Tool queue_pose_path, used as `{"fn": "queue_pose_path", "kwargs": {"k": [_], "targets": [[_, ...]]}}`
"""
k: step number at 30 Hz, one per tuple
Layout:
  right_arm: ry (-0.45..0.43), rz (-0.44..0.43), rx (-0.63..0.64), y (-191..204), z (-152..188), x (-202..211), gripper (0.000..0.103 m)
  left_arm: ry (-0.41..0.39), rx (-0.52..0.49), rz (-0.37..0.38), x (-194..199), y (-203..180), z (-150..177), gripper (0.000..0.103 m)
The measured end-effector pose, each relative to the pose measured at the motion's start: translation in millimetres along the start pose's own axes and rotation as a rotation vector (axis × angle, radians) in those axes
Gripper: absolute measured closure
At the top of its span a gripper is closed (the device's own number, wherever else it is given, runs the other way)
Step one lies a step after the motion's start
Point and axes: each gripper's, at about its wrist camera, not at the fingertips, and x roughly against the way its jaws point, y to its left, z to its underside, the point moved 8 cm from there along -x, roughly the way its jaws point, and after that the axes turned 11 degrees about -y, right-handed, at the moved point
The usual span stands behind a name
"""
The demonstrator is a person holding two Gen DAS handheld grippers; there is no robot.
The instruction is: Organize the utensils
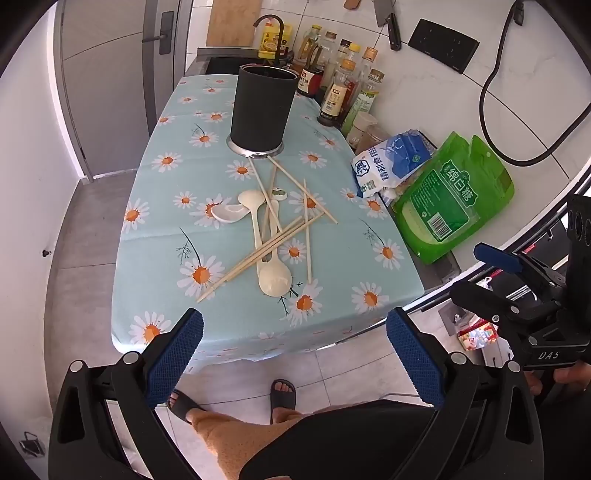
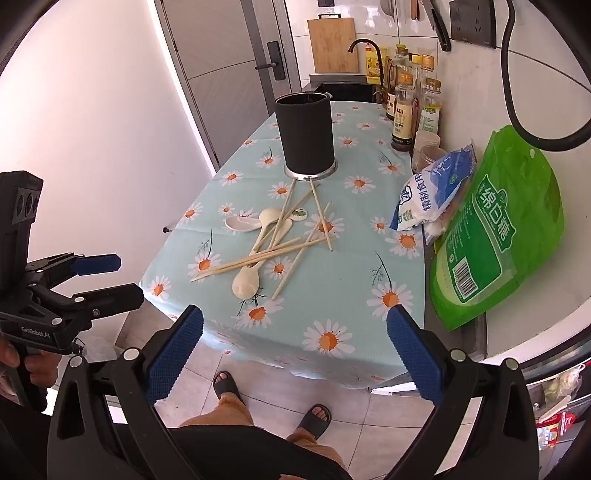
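Note:
A loose pile of wooden chopsticks (image 1: 275, 242) (image 2: 266, 254) lies crossed over cream spoons (image 1: 274, 278) (image 2: 245, 284) and a small white spoon (image 1: 227, 213) (image 2: 240, 224) in the middle of the daisy tablecloth (image 1: 343, 266) (image 2: 332, 291). Behind the pile stands an upright black cylindrical holder (image 1: 263, 107) (image 2: 306, 136). My left gripper (image 1: 294, 325) (image 2: 114, 278) hovers open before the table's near edge, nothing between its fingers. My right gripper (image 2: 295, 325) (image 1: 480, 277) is beside it on the right, also open and holding nothing.
Sauce bottles (image 1: 343, 85) (image 2: 406, 110) line the wall at the back right. A blue-white bag (image 1: 391, 166) (image 2: 432, 195) and a green bag (image 1: 450, 199) (image 2: 495, 229) lie along the table's right side. A sink with a faucet (image 1: 273, 33) is behind. The person's sandalled feet (image 2: 229, 384) stand below.

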Motion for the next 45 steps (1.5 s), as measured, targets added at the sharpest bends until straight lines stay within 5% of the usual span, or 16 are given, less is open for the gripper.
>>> {"fn": "queue_pose_path", "kwargs": {"k": [45], "targets": [[0.014, -0.017, 0.012, 4.8, 2.9, 0.5, 0.004, -0.005, 0.088, -0.024, 3.2, 4.4, 4.1, 0.006]]}}
